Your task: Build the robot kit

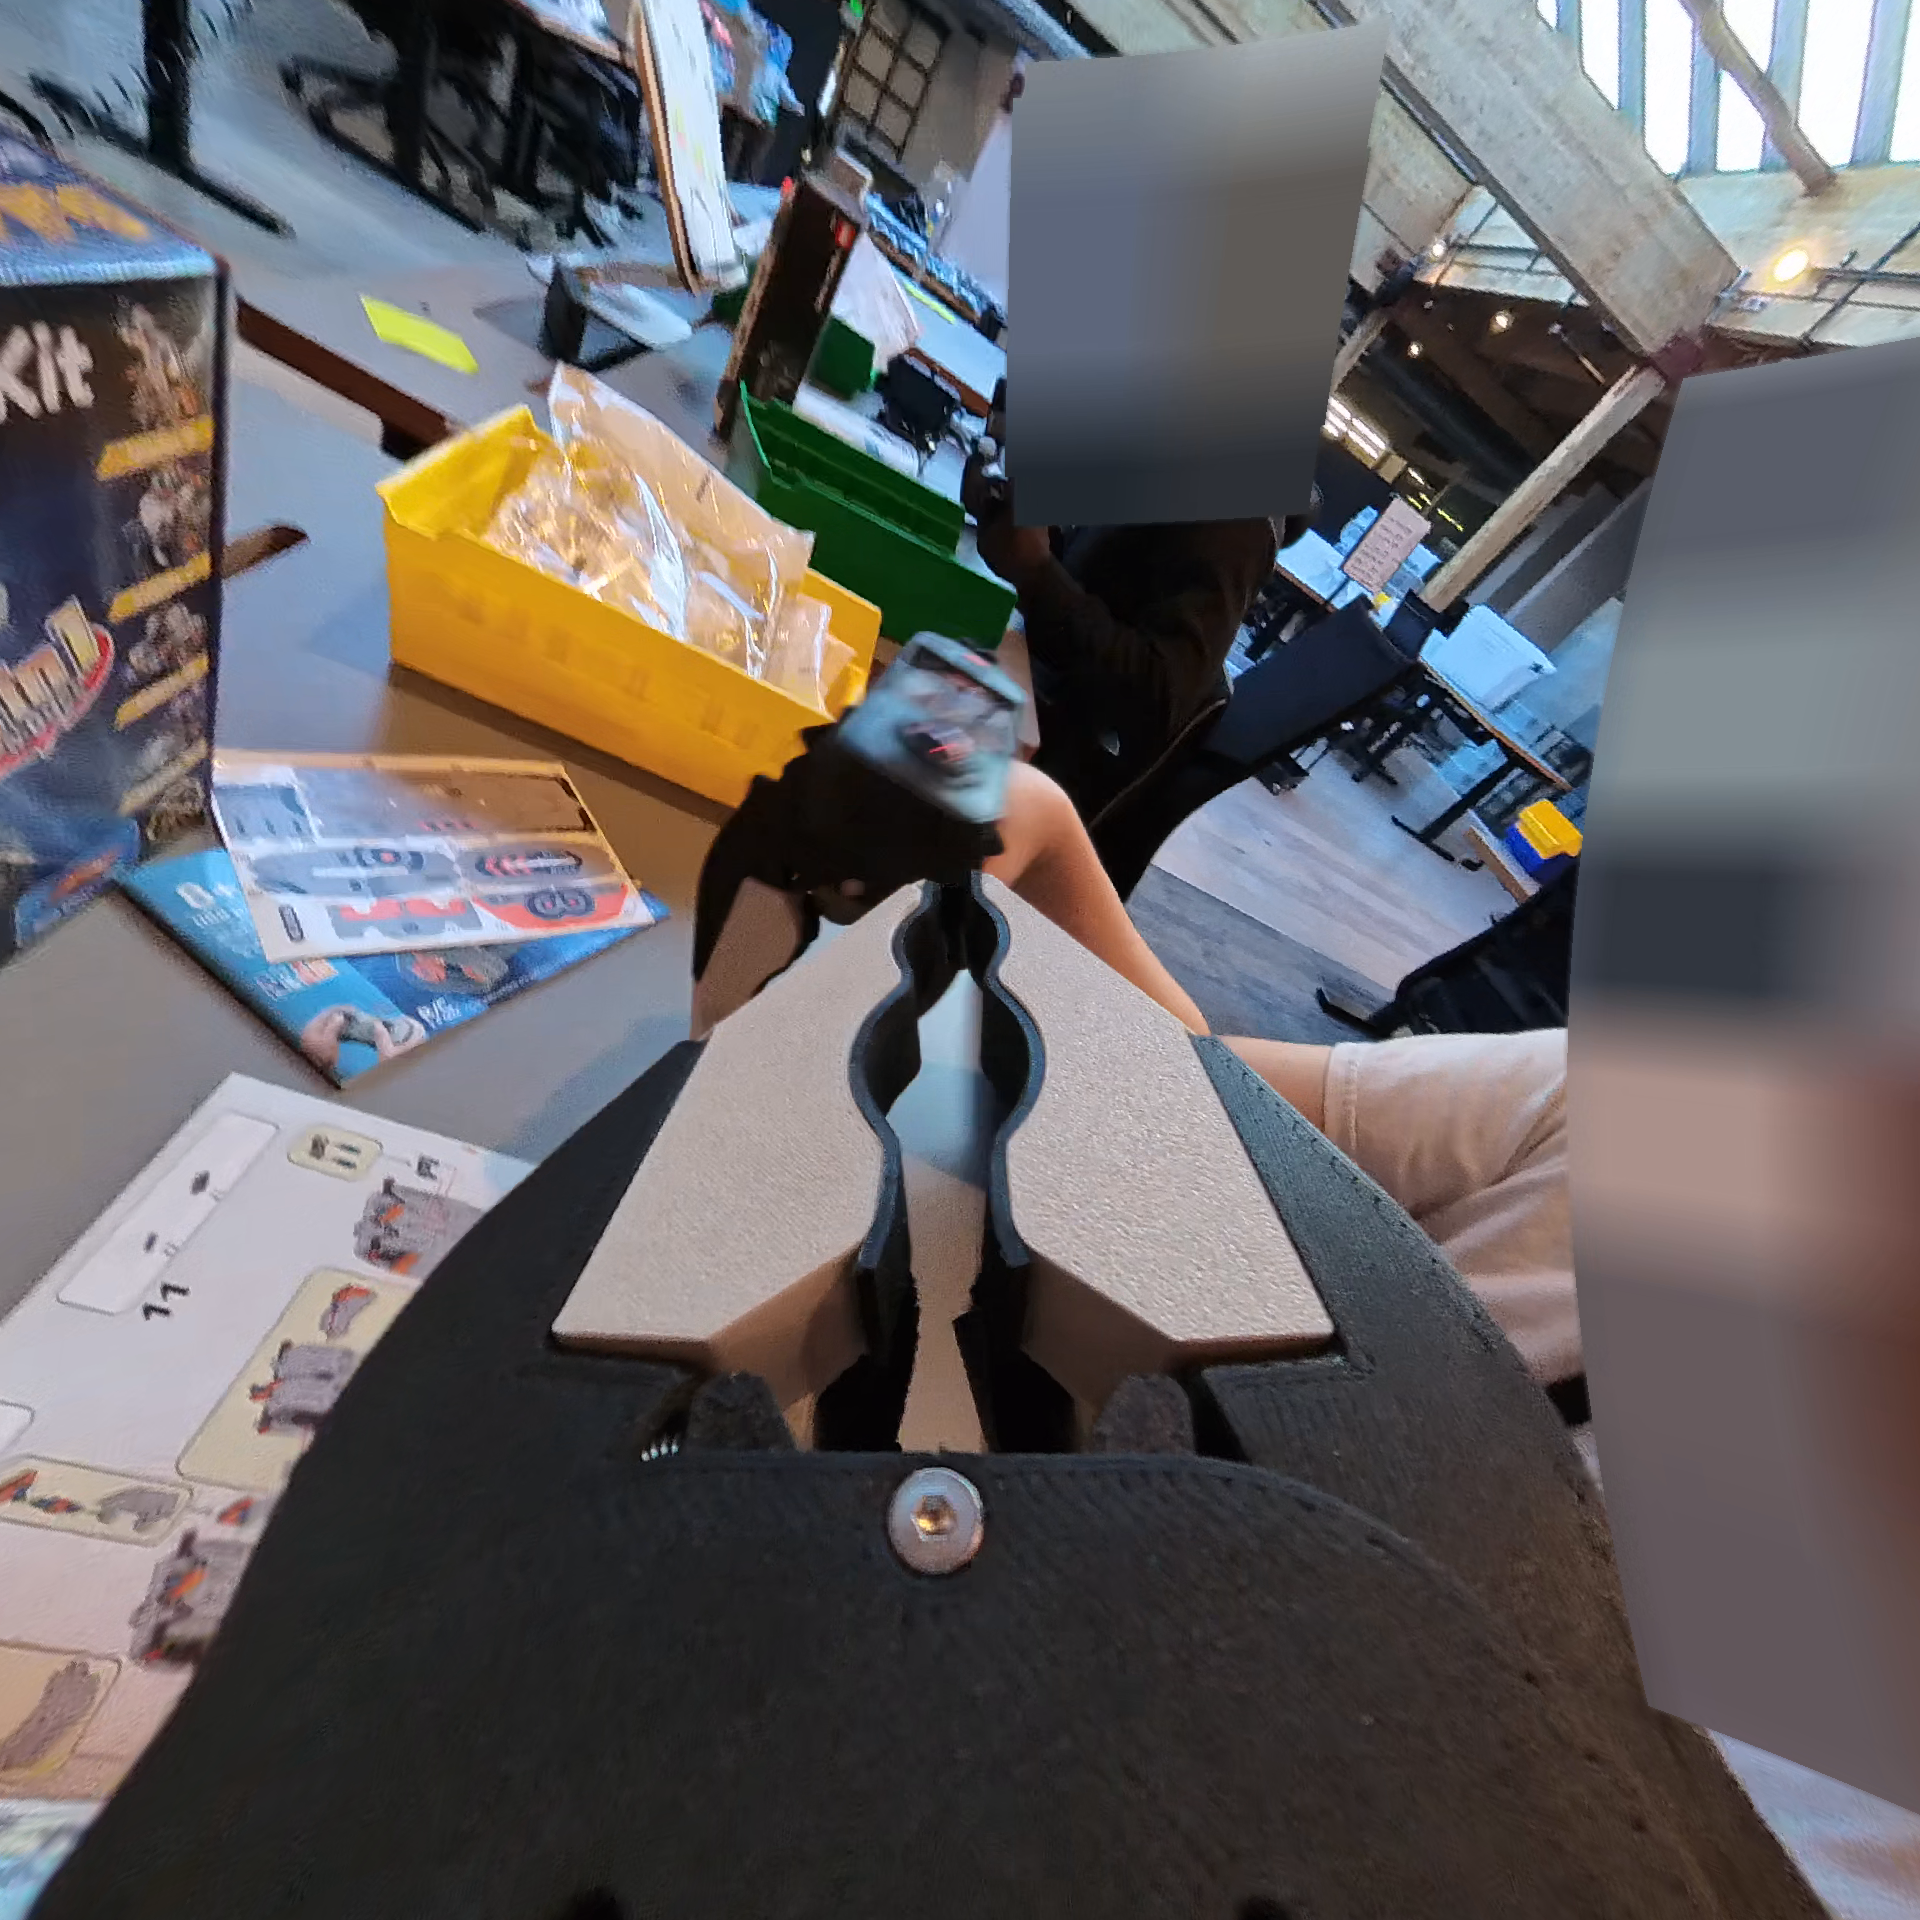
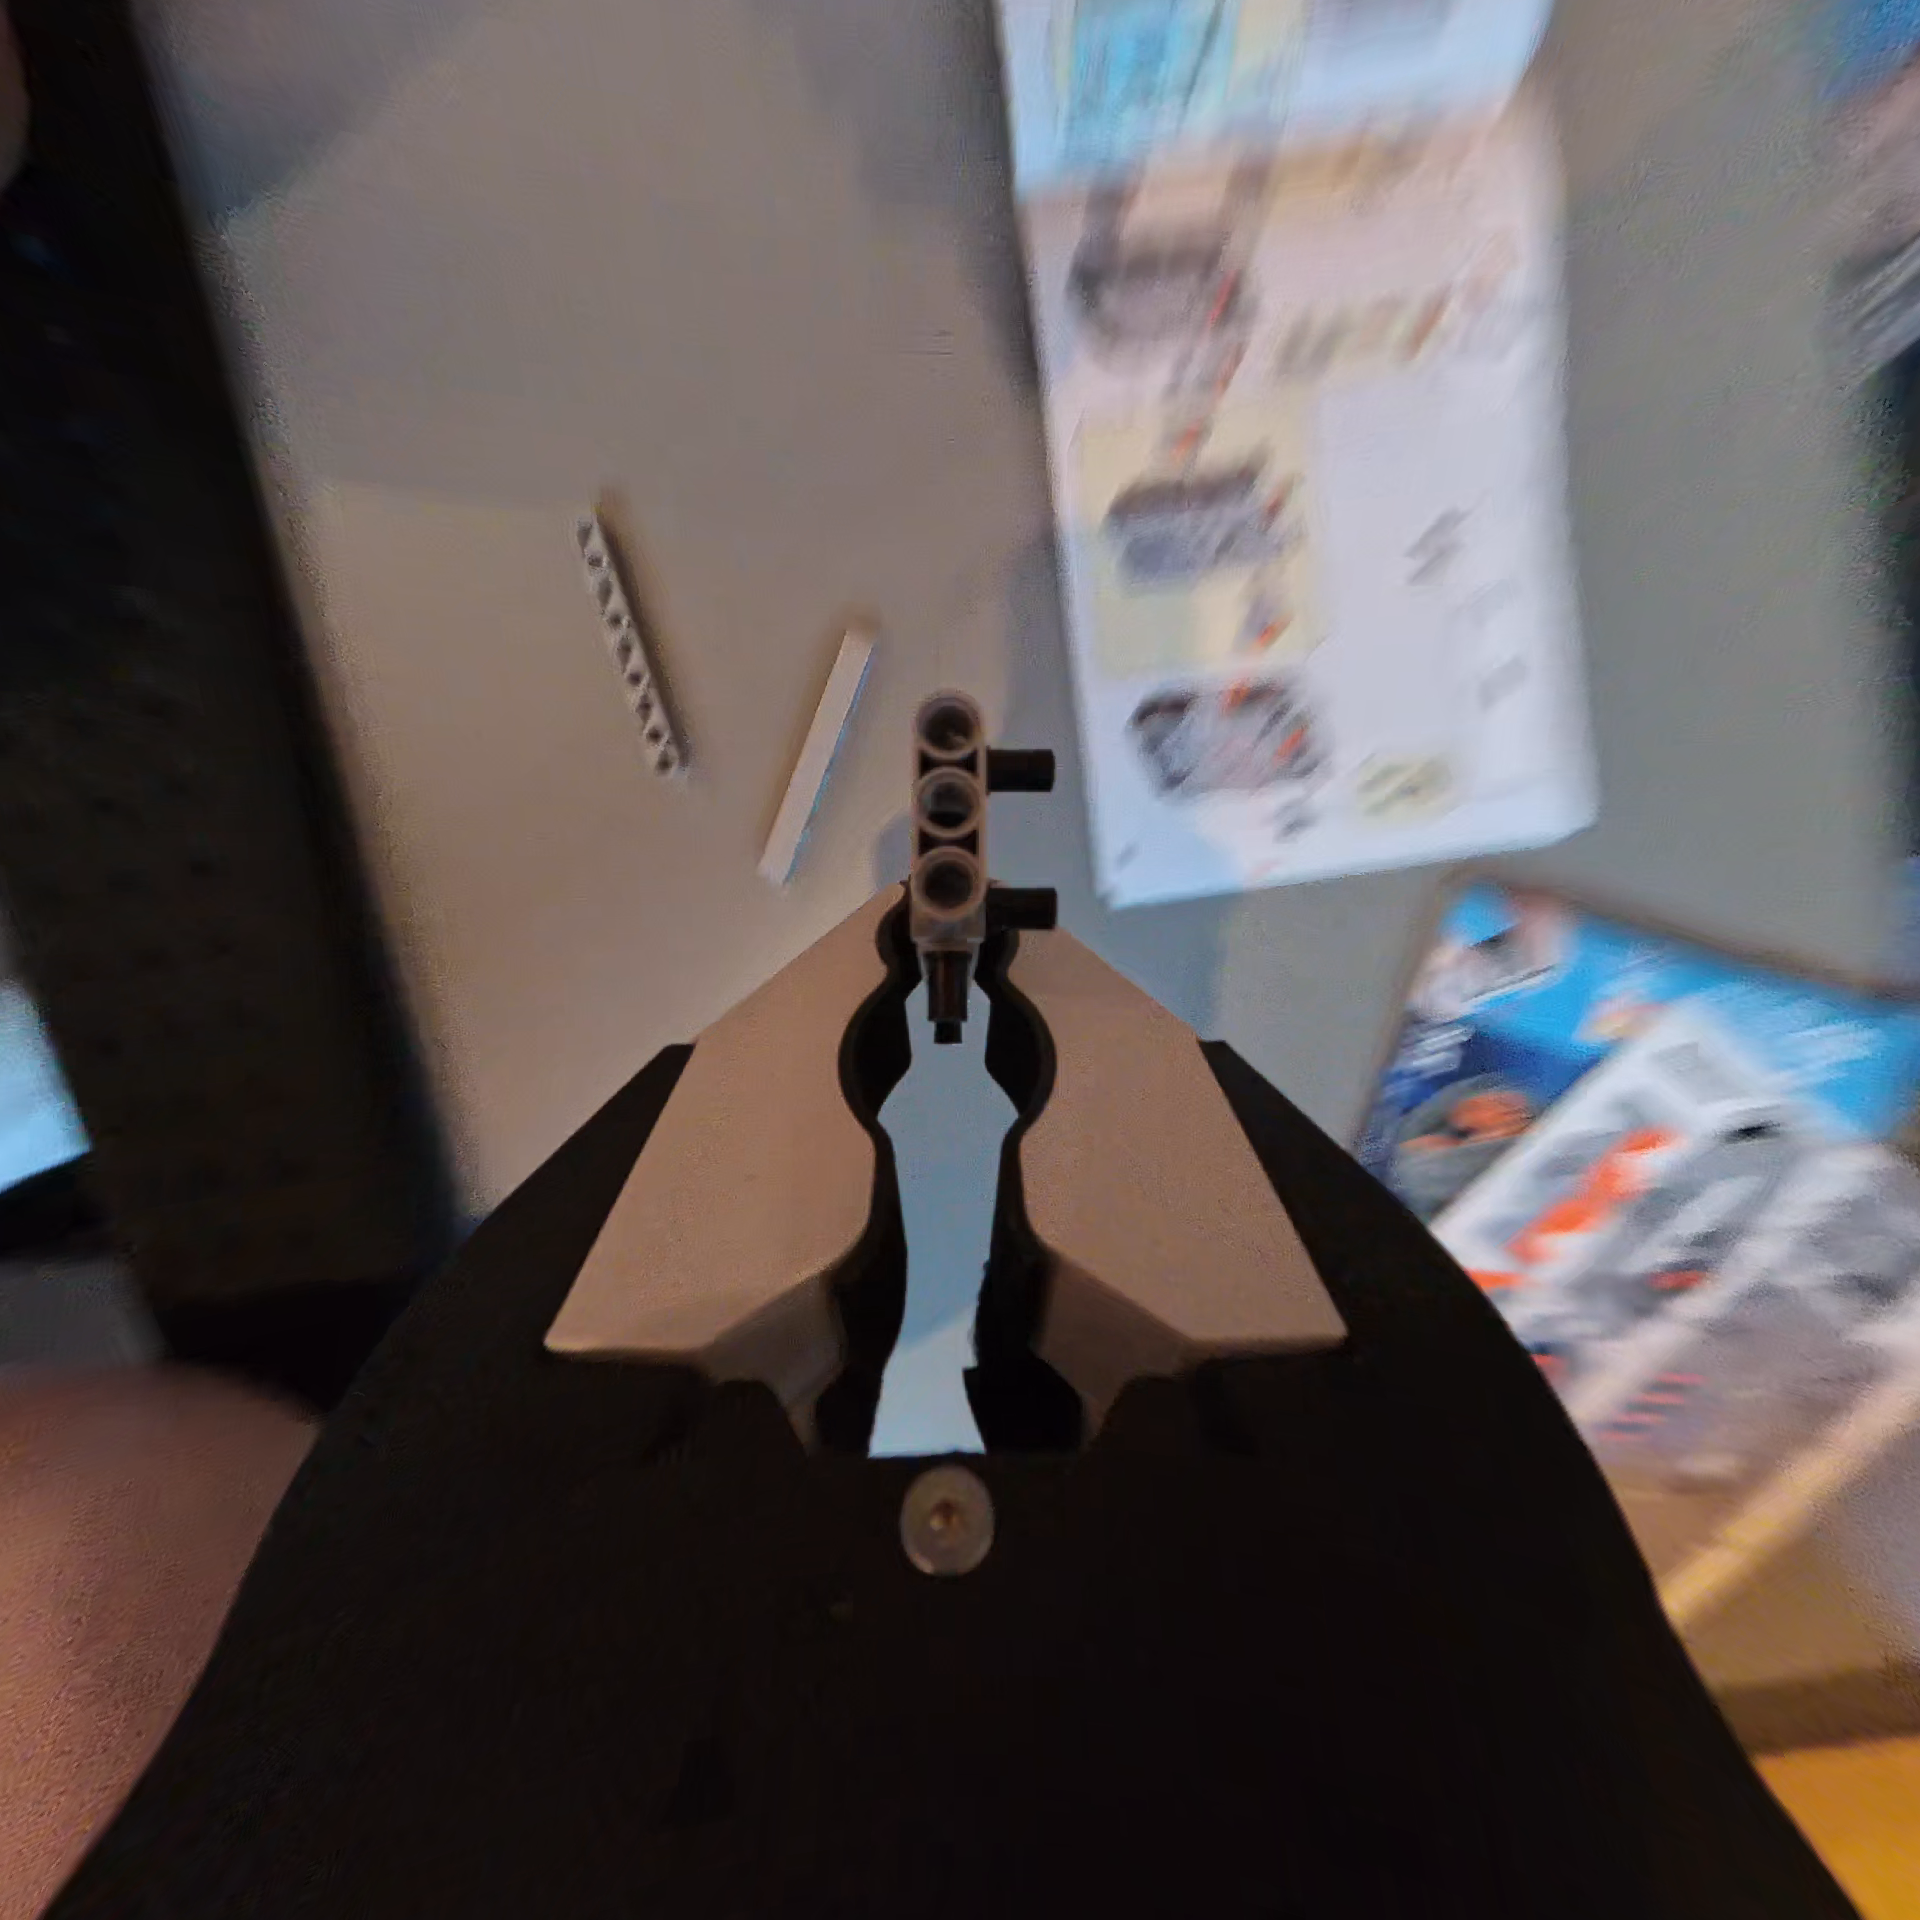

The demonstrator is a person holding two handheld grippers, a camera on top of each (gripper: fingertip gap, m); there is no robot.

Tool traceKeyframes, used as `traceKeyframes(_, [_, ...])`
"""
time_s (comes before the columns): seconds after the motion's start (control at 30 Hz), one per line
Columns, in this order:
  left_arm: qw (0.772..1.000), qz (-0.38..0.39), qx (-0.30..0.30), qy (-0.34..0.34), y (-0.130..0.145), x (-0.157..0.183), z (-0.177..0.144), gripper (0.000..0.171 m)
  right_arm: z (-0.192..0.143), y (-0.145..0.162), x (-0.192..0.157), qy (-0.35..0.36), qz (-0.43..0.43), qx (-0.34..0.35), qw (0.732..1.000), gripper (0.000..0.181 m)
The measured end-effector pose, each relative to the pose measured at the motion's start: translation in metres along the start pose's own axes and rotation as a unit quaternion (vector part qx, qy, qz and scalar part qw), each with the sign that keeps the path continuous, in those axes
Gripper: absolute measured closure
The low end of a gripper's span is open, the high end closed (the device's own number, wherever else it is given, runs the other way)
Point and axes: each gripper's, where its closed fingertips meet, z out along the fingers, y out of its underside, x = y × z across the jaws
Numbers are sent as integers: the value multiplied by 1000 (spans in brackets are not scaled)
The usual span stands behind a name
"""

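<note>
My right gripper point(image 2: 948, 940) is shut on a small grey three-hole beam point(image 2: 948, 805) with black pins sticking out of its right side and its lower end. It holds the beam above the grey table point(image 2: 623, 312). Below it lie a long grey holed beam point(image 2: 632, 644) and a white flat strip point(image 2: 821, 753). My left gripper point(image 1: 951, 899) has its jaws nearly together; a dark shape shows at the tips, and I cannot tell whether it is held. Just beyond it the right gripper point(image 1: 748, 935) points down at the table, with its camera point(image 1: 935, 727) on top.
A yellow bin point(image 1: 540, 665) of plastic bags, a green bin point(image 1: 883, 540), a dark blue box point(image 1: 94, 571), a sticker sheet point(image 1: 416, 852), a blue booklet point(image 1: 364, 997) and an open instruction booklet point(image 1: 156, 1351) point(image 2: 1320, 468) are on the table. A person's arm point(image 1: 1091, 883) reaches in. My hands' fingertips stand some 20 cm from each other.
</note>
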Motion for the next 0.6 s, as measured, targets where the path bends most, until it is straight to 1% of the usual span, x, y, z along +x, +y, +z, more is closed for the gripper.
traceKeyframes(0.03, [1000, -8, -8, -2, 4, -4, -1, 170, 12, 15, -7, -47, 42, -39, 997, 173])
traceKeyframes(0.07, [1000, -12, -20, -14, 8, -10, -2, 170, 21, 26, -10, -72, 70, -73, 992, 173])
traceKeyframes(0.17, [998, -11, -44, -53, 17, -21, -8, 170, 36, 46, -16, -108, 113, -131, 979, 173])
traceKeyframes(0.27, [997, -5, -47, -55, 18, -18, -14, 170, 41, 57, -14, -94, 123, -173, 973, 173])
traceKeyframes(0.33, [996, -3, -54, -76, 21, -22, -19, 170, 41, 65, -5, -51, 120, -210, 969, 173])
traceKeyframes(0.47, [991, 2, -61, -120, 23, -27, -32, 170, 42, 78, -1, -14, 118, -278, 953, 173])
traceKeyframes(0.6, [991, 19, -43, -124, 17, -16, -42, 170, 45, 75, -6, -17, 99, -281, 955, 173])
